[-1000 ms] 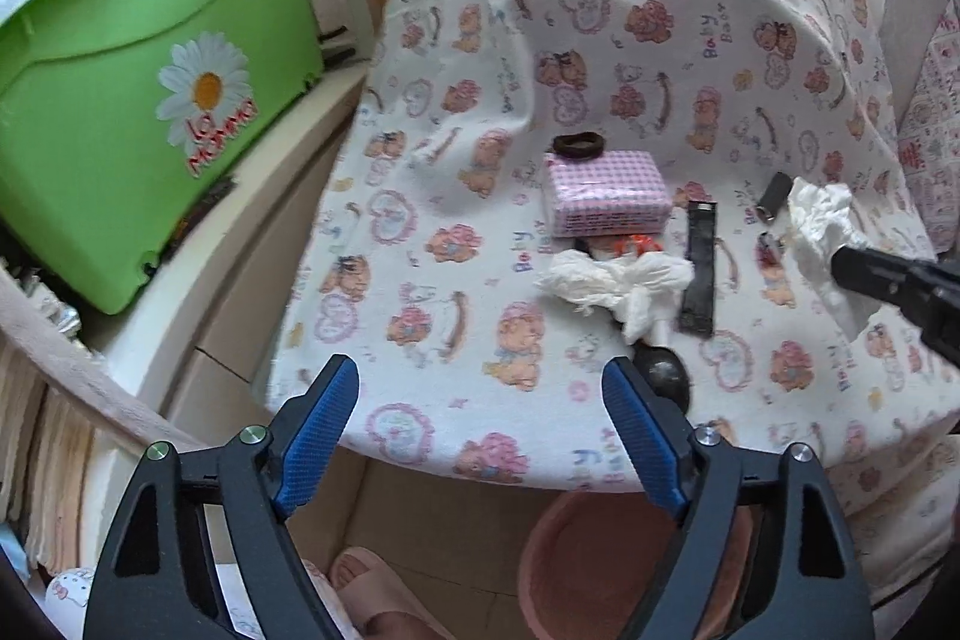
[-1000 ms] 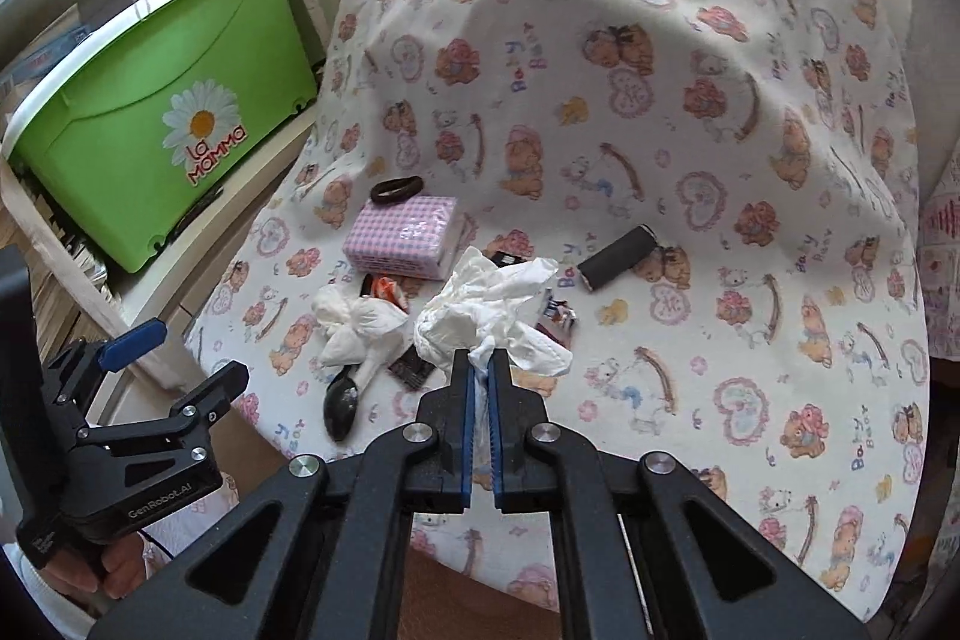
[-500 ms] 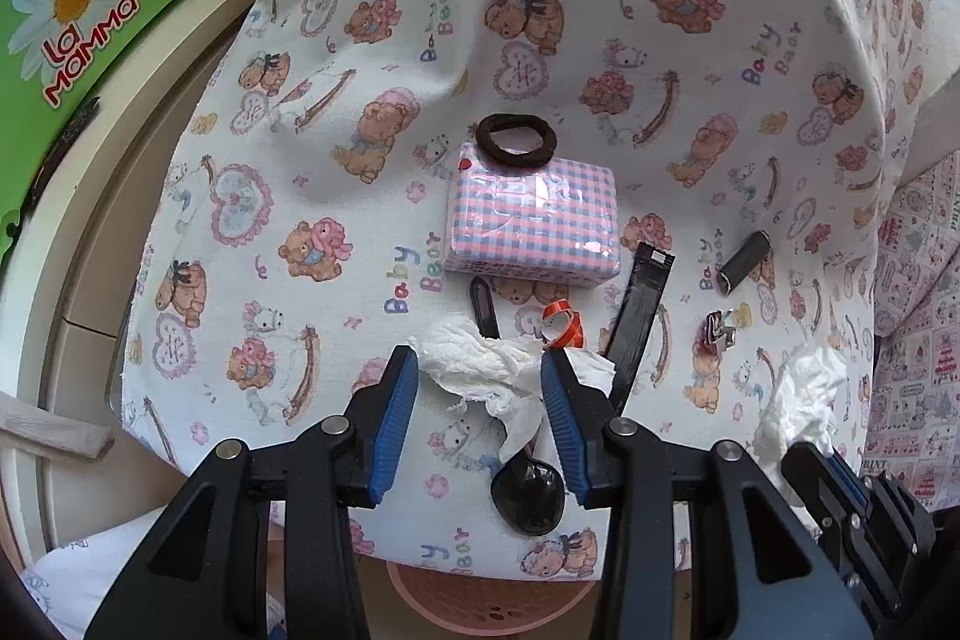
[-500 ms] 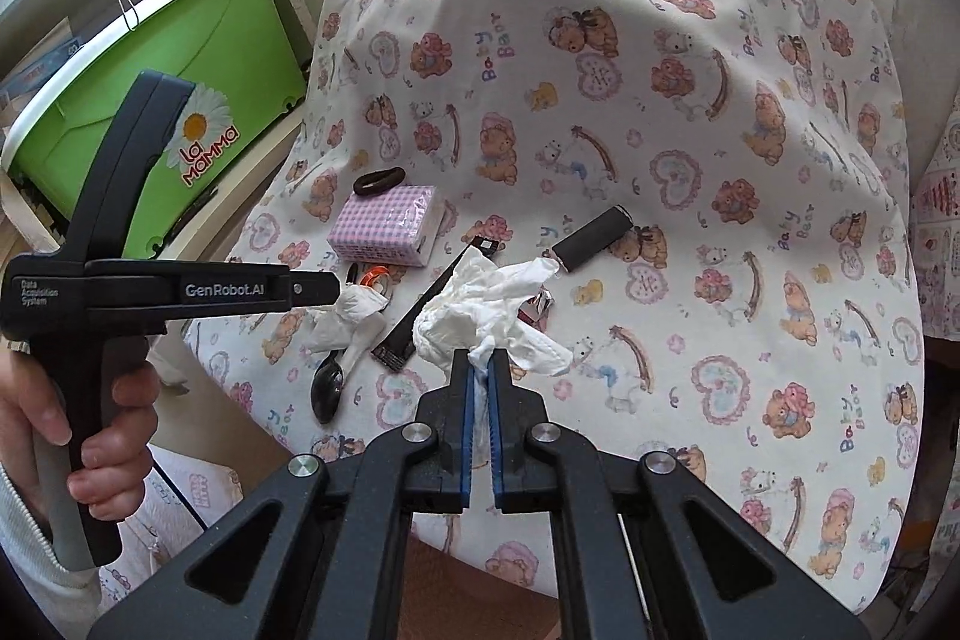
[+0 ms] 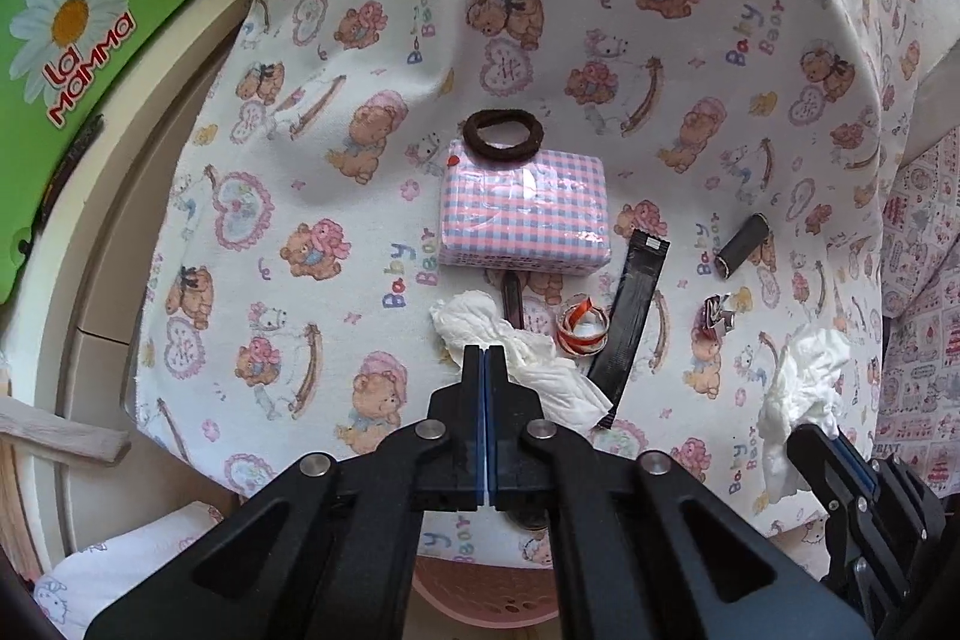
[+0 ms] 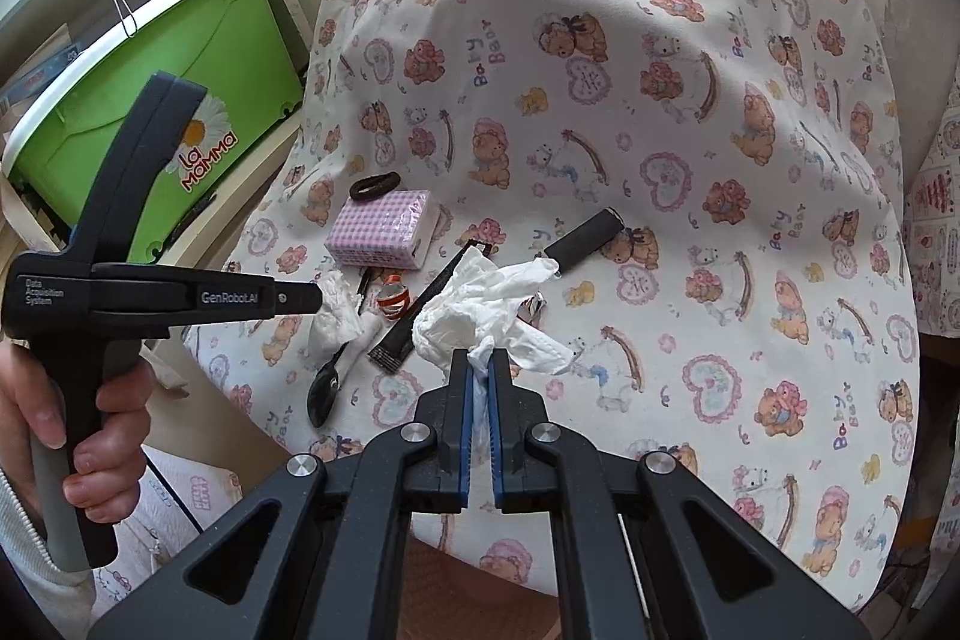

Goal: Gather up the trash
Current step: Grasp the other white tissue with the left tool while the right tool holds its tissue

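On the bear-print cloth (image 5: 360, 196) lies a crumpled white tissue (image 5: 474, 325), and my left gripper (image 5: 486, 353) is shut on its near edge. In the right wrist view the left gripper (image 6: 318, 302) comes in from the left, held by a hand, with its tip in that tissue (image 6: 339, 319). My right gripper (image 6: 479, 364) is shut on a second white tissue (image 6: 480, 307), held just above the cloth. The left wrist view shows this second tissue (image 5: 804, 382) at the lower right.
A pink checked tissue pack (image 5: 522, 214) with a brown hair tie (image 5: 504, 133) sits behind the tissue. A black wrapper strip (image 5: 633, 316), red-white ribbon ring (image 5: 579, 331), foil scrap (image 5: 717, 319), black cylinder (image 5: 741, 244) and black spoon (image 6: 327, 382) lie nearby. Green bin (image 5: 78, 28) left; pink basket (image 5: 480, 598) below.
My left gripper moved in over the cloth, tilted down and closed from wide open onto the near tissue. The right gripper stayed shut on its tissue and barely moved.
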Action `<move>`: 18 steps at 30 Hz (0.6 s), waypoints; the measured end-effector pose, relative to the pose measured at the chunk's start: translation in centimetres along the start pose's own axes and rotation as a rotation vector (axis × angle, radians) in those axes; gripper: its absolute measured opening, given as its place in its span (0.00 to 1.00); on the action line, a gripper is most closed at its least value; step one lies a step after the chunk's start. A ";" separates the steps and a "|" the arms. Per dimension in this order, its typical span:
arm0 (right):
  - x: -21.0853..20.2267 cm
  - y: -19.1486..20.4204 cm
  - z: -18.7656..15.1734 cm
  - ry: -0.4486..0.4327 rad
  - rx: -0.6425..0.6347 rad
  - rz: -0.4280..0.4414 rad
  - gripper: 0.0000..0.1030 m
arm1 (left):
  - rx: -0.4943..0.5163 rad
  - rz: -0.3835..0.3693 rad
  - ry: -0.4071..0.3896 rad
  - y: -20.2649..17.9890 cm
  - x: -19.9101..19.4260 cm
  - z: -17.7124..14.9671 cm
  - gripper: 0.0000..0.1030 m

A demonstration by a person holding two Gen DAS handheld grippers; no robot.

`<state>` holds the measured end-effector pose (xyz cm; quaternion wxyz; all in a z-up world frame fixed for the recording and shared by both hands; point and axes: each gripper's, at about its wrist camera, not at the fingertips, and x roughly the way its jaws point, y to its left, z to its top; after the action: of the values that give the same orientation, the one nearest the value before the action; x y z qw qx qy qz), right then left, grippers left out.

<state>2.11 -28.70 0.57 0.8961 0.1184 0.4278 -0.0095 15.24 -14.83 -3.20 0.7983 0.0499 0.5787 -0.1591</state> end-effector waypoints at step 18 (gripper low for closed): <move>0.8 -0.3 -0.1 0.026 -0.011 -0.036 0.05 | 0.061 0.052 0.108 -3.3 2.6 0.1 0.31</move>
<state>2.56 -28.88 -0.17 0.8907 0.1058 0.4415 -0.0220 15.03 -18.51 -5.30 0.7679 0.0977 0.6143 -0.1527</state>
